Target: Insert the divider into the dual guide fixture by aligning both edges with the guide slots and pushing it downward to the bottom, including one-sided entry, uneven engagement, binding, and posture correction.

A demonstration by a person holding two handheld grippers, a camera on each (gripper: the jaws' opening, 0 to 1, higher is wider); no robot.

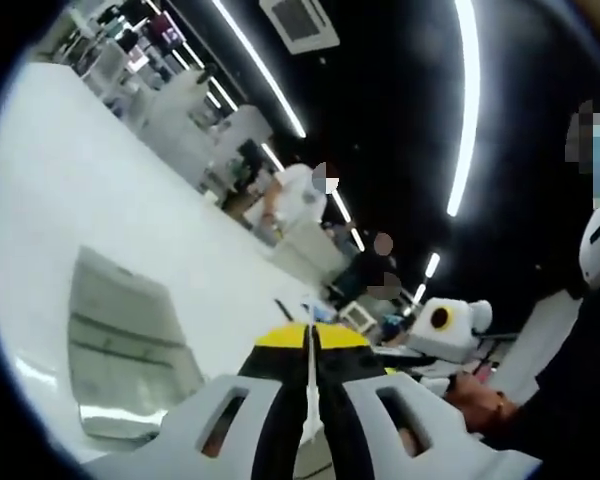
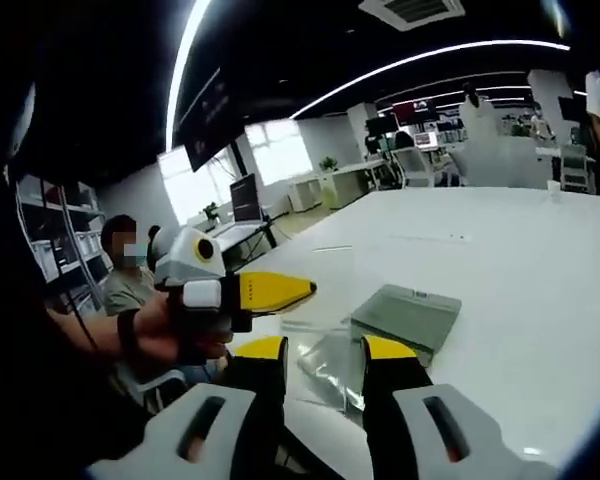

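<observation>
The divider (image 1: 310,392) is a thin clear plate, seen edge-on as a pale line between my left gripper's (image 1: 312,335) yellow-tipped jaws, which are shut on it. The right gripper view has the left gripper (image 2: 302,290) coming in from the left, held by a hand, with the clear divider (image 2: 327,368) hanging from it above the table. My right gripper (image 2: 325,350) stands open, its jaws either side of the divider's lower part; whether they touch it I cannot tell. The guide fixture (image 2: 405,315), a clear grey-green box, rests on the white table (image 2: 520,280) just beyond, and appears again at the left (image 1: 120,340).
A seated person (image 2: 128,285) is close behind the left gripper. A person in white (image 1: 295,195) stands at the table's far end. Desks, monitors and chairs (image 2: 420,155) line the back of the room. The white table stretches wide around the fixture.
</observation>
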